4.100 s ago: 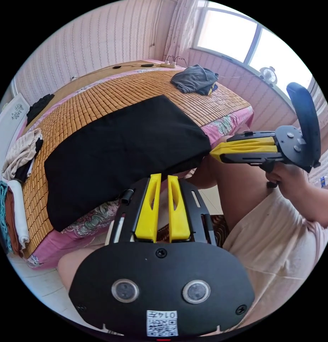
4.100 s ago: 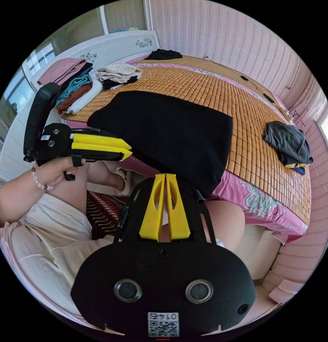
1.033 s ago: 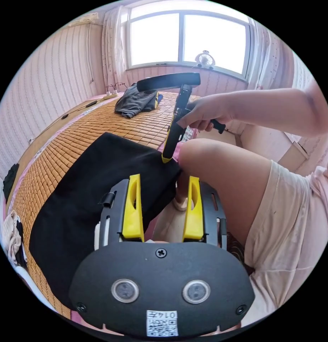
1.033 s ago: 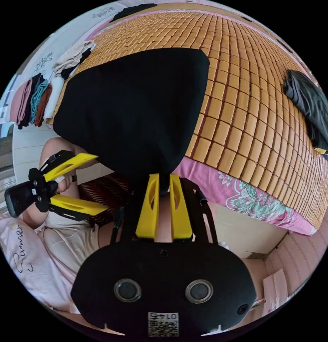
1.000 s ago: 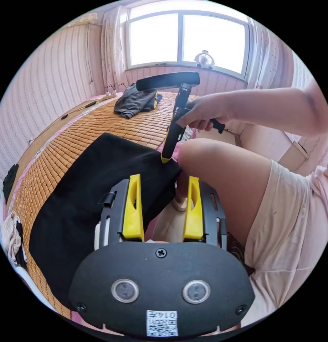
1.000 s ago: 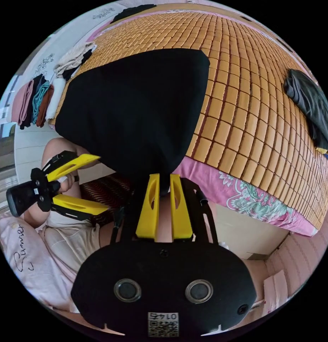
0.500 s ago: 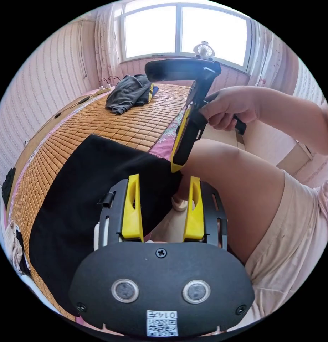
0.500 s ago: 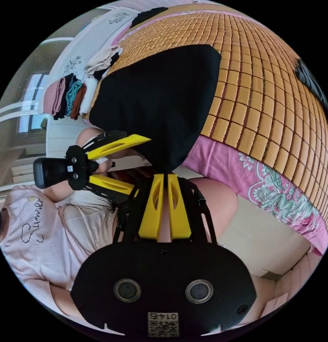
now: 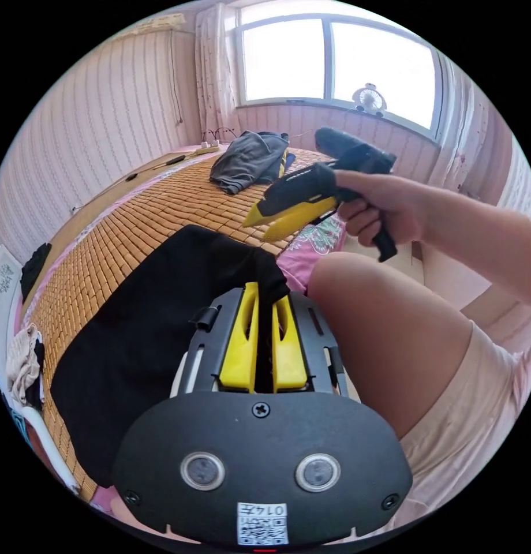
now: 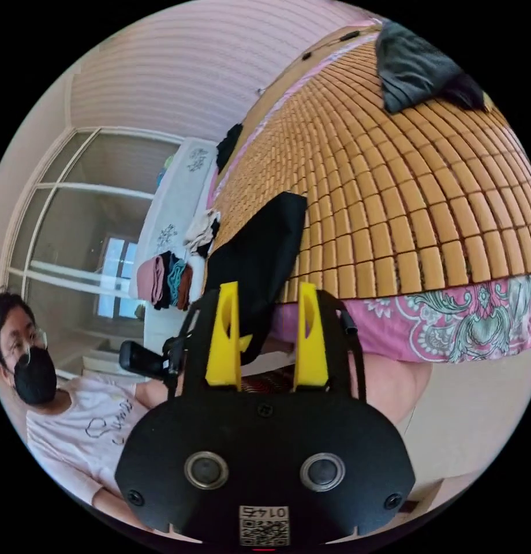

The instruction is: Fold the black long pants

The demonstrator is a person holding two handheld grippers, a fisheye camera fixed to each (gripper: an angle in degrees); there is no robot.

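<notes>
Black long pants (image 9: 156, 311) flat on the bed's bamboo mat (image 9: 133, 225), long axis running away from the pinched near corner. Left gripper (image 9: 264, 303) clamped on that corner; right gripper (image 10: 268, 300) splayed, holding nothing, off to the side.

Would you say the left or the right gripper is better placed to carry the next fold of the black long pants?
Left. The left gripper is shut on a corner of the black long pants; the right gripper is open, off the cloth.
</notes>
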